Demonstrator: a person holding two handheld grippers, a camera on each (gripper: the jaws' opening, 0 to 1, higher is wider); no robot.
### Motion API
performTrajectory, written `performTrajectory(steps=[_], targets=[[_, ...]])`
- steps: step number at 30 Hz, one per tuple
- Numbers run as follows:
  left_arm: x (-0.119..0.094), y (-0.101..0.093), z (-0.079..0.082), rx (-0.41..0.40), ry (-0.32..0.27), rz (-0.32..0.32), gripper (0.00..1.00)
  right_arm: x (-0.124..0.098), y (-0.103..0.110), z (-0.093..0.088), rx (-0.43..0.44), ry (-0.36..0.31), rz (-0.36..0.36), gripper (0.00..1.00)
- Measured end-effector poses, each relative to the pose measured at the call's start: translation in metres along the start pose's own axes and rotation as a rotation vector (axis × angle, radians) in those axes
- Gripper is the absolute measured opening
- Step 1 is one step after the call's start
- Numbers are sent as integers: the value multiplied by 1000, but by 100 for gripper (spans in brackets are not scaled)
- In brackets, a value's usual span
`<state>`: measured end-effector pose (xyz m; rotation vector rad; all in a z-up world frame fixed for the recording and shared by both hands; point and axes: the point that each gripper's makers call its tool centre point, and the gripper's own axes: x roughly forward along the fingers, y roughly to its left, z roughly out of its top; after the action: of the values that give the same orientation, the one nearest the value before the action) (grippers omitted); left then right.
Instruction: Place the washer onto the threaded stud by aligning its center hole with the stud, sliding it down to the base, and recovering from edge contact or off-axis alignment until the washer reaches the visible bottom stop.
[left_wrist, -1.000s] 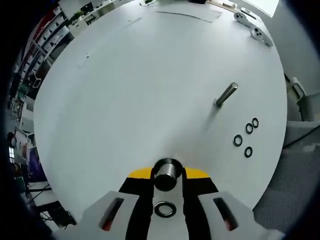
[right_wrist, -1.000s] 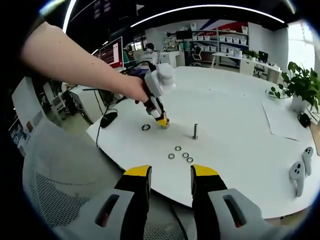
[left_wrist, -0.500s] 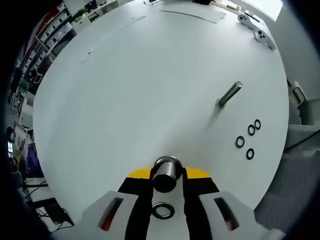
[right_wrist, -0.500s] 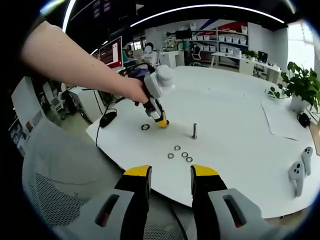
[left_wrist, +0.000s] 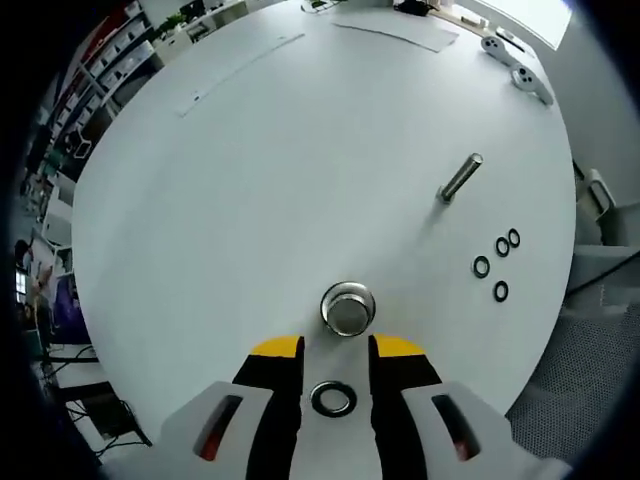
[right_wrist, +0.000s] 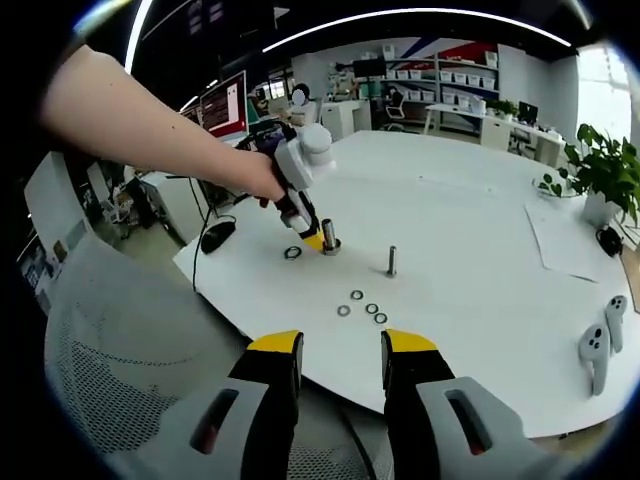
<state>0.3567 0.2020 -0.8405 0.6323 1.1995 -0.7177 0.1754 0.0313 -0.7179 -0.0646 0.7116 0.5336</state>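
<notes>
Now my left gripper (left_wrist: 335, 352) stands open, and the black washer (left_wrist: 333, 399) lies flat between its jaws, thin, stiff and light; I judge pinching its rim best. Right gripper (right_wrist: 340, 352) is open, holding nothing.

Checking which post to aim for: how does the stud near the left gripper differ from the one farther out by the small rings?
The near stud looks thicker and stubbier; the far stud looks slimmer. The near stud stands just beyond the left gripper, with a large washer lying between its fingers; the far stud stands by three small rings. Both are upright metal posts on the white table.
</notes>
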Motion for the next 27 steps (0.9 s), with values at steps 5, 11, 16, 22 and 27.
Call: performTrajectory(steps=[5, 11, 16, 22, 27], targets=[[-2, 6, -17, -50, 8, 6, 25, 0, 1, 0, 0, -1, 4, 34], [-3, 5, -34, -93, 13, 7, 27, 0, 2, 1, 1, -6, 8, 34], [-3, 3, -41, -111, 12, 10, 29, 0, 2, 2, 0, -9, 10, 34], [4, -1, -47, -123, 12, 6, 31, 0, 2, 0, -2, -3, 10, 34], [11, -2, -51, -152, 10, 1, 31, 0, 2, 0, -5, 1, 9, 34]])
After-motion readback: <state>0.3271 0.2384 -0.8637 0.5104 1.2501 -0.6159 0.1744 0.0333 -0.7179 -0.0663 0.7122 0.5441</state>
